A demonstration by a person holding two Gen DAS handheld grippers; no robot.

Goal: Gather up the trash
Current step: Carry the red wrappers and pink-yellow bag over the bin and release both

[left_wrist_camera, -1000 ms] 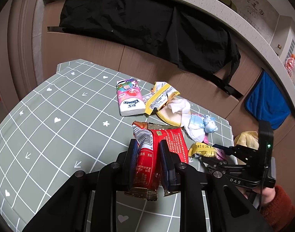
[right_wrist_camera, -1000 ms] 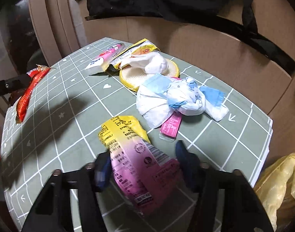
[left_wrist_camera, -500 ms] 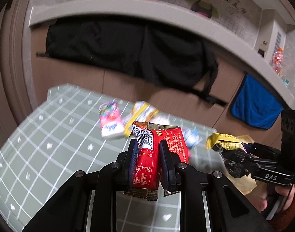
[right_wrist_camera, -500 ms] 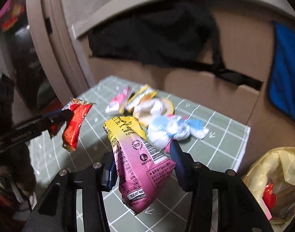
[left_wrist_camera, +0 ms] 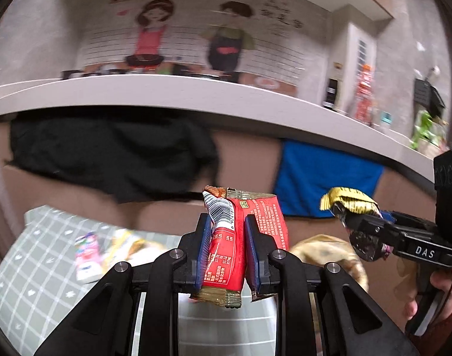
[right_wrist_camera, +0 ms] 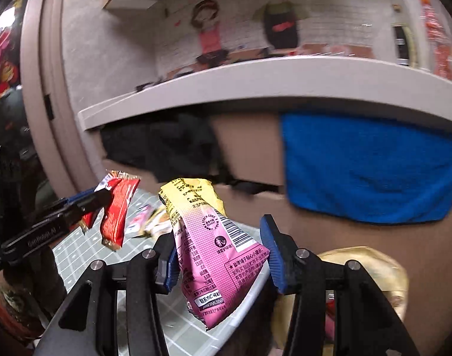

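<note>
My left gripper (left_wrist_camera: 227, 244) was clamped on a crinkled red foil snack wrapper (left_wrist_camera: 226, 249), lifted clear above the grey-green grid-patterned tablecloth (left_wrist_camera: 33, 267). My right gripper (right_wrist_camera: 221, 255) pinched a pink-and-yellow plastic snack packet (right_wrist_camera: 214, 255), also in the air. Just beyond it sat a yellow plastic trash bag (right_wrist_camera: 371, 267). Farther back, more wrappers (left_wrist_camera: 107, 246) lay blurred on the table, before a blue towel (right_wrist_camera: 368, 169).

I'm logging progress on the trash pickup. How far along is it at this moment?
Some trash already sits in the yellow bag. In hand: the left gripper clamps a red wrapper; the right gripper holds a pink-and-yellow wrapper. Neither is dropped yet. Left: a pink tissue pack and other wrappers on the checked table.
</note>
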